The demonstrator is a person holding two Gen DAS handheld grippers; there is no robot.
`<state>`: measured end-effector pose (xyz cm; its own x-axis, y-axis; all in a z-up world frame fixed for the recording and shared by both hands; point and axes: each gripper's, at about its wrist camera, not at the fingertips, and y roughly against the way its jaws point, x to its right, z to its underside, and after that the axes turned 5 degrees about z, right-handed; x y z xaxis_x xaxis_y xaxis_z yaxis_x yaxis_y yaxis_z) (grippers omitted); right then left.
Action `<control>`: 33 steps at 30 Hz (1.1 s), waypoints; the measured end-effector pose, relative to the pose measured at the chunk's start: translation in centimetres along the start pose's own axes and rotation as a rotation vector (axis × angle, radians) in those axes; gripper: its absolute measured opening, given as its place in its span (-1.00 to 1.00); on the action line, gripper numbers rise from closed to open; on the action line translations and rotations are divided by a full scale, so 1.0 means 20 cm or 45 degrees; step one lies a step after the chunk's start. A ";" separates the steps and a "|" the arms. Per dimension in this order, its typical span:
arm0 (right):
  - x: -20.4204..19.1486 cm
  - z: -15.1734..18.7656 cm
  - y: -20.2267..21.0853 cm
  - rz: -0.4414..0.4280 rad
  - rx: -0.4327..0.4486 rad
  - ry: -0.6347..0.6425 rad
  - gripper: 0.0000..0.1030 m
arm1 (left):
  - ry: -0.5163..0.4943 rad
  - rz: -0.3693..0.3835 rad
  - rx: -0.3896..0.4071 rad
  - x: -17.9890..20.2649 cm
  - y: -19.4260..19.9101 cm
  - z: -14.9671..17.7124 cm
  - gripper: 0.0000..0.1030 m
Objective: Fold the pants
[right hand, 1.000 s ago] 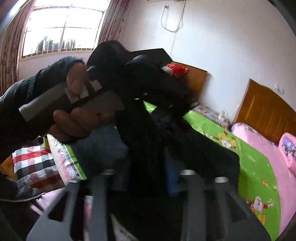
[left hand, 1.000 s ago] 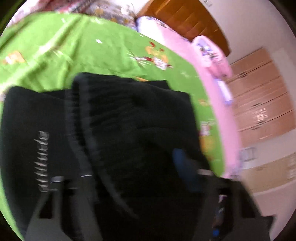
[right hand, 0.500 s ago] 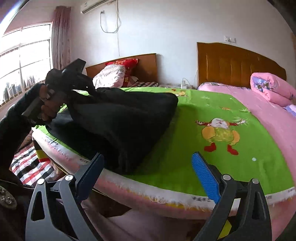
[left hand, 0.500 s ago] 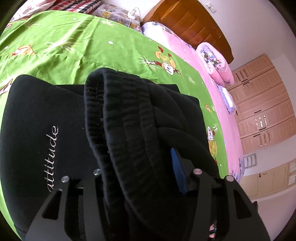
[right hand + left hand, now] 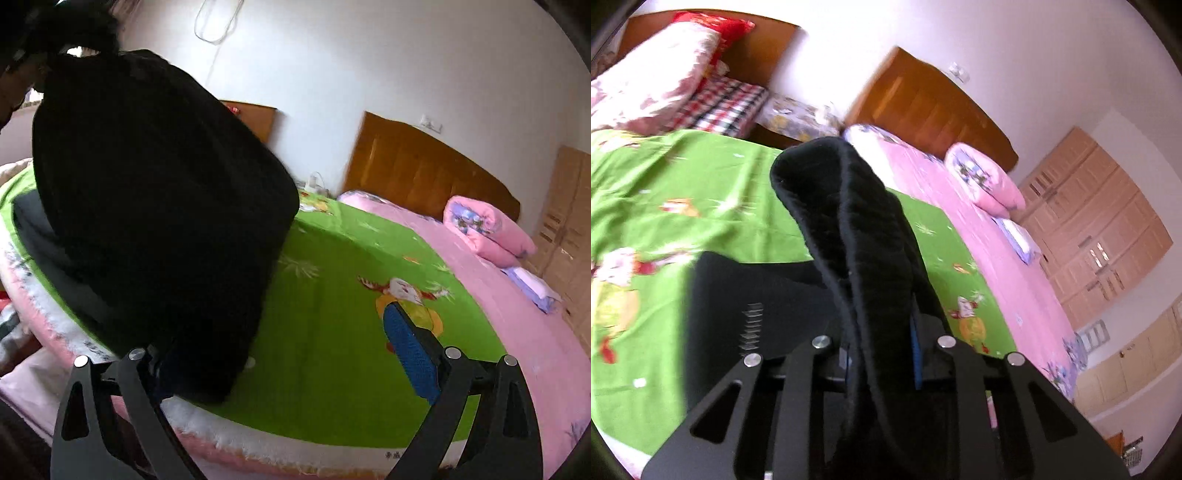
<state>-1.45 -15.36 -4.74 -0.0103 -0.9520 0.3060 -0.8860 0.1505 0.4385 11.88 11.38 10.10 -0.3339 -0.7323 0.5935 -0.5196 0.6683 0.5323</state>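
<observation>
Pants (image 5: pixel 871 258) pinched in left gripper (image 5: pixel 881 354), beside spread right gripper (image 5: pixel 280 354).

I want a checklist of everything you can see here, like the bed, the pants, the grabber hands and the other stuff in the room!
Surface: green cartoon bedsheet on a bed, with a pink sheet beside it.
Job's things: black pants, partly lifted; the lower part lies on the green sheet near the bed's edge.
Clutter: rolled pink quilt; floral pillow and checked cloth at the head end.
Grippers: left gripper shut on the ribbed edge of the pants; right gripper open, its blue pad bare.
Cables: a thin cord hangs on the white wall.
Surroundings: wooden headboard, pale wooden wardrobe.
</observation>
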 end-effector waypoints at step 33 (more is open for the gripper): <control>0.17 0.03 0.10 -0.517 -0.115 -0.177 0.81 | 0.031 -0.390 0.229 -0.33 0.32 0.23 0.45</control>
<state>-3.47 -18.45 -3.40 0.2627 -0.9647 -0.0202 -0.7869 -0.2263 0.5741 7.11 19.89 6.87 -0.1233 -0.8902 0.4386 -0.7235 0.3831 0.5743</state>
